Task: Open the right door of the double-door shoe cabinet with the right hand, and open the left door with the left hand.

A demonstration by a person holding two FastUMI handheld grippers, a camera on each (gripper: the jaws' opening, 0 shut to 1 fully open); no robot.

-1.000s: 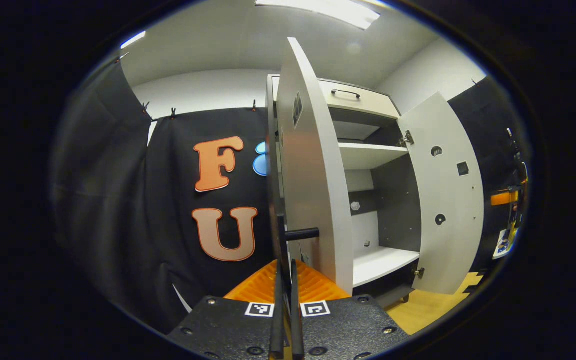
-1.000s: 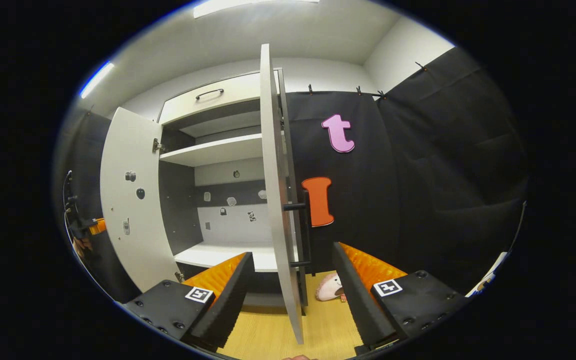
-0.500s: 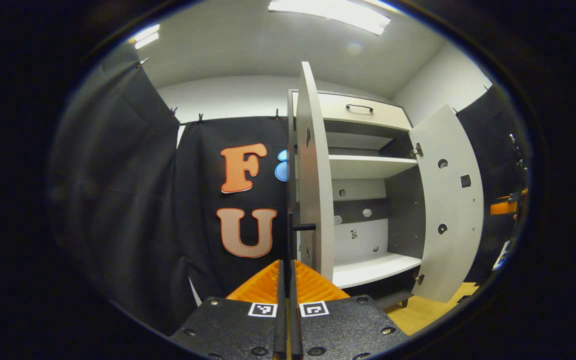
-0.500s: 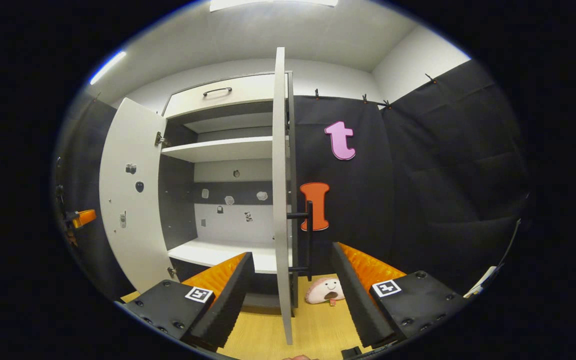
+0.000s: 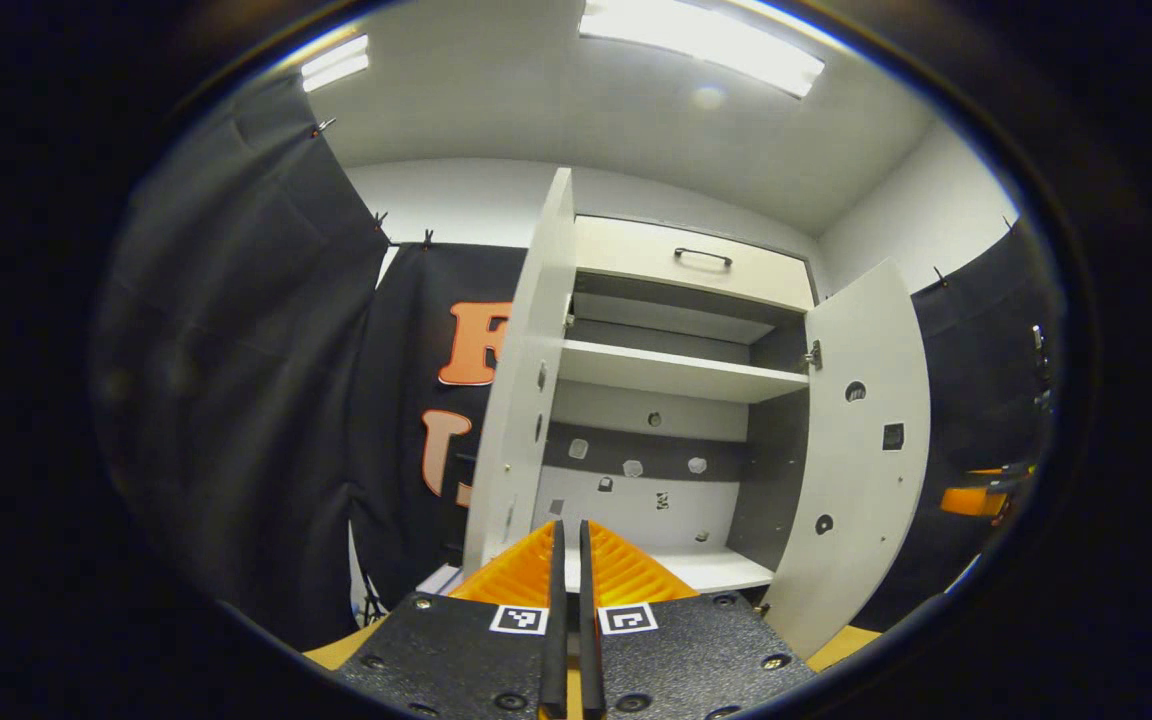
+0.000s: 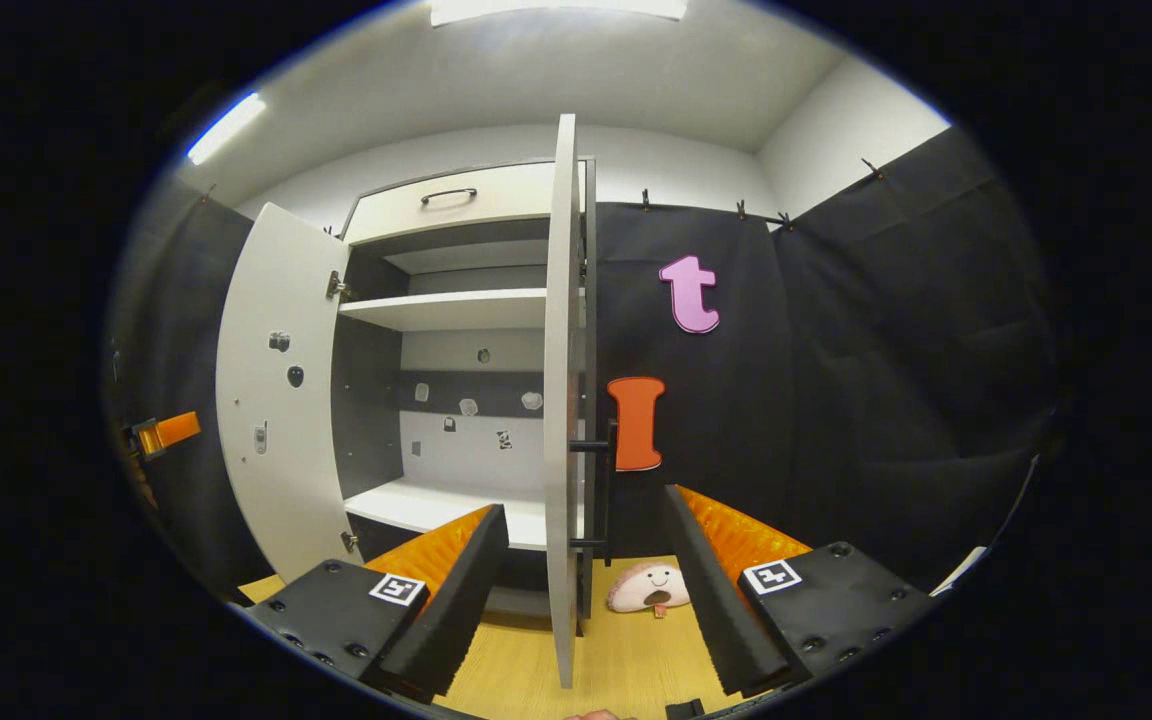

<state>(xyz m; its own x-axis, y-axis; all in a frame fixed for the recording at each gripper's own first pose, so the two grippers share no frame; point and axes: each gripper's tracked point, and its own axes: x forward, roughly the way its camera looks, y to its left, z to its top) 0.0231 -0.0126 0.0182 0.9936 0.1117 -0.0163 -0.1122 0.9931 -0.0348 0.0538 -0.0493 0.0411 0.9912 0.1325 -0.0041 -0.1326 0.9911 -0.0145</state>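
1. White, smooth panels make up the shoe cabinet [image 5: 676,370], which stands against the booth's black cloth wall with both doors swung wide.
2. In the left gripper view, the left door [image 5: 521,390] stands open at the cabinet's left edge, showing its flat inner face dotted with small round holes; the right door [image 5: 861,440] hangs open at the right edge on a metal hinge.
3. Dark grey side walls and a dark band across the back contrast with the pale flat shelf [image 5: 676,372] and the white bottom board.
4. A cream drawer front with a thin dark arched pull [image 5: 703,256] sits along the cabinet's top edge.
5. The left gripper [image 5: 568,560] has its fingers pressed together, ridged pads meeting with nothing between them.
6. In the right gripper view, the right door [image 6: 563,400] appears edge-on, a slim black bar handle [image 6: 604,495] on its outer face.
7. The right gripper [image 6: 586,545] is spread wide, a finger on either side of the door's edge, touching nothing.
8. A round plush toy [image 6: 648,587] lies on the pale wood-grain floor [image 6: 616,660] by the door's foot.
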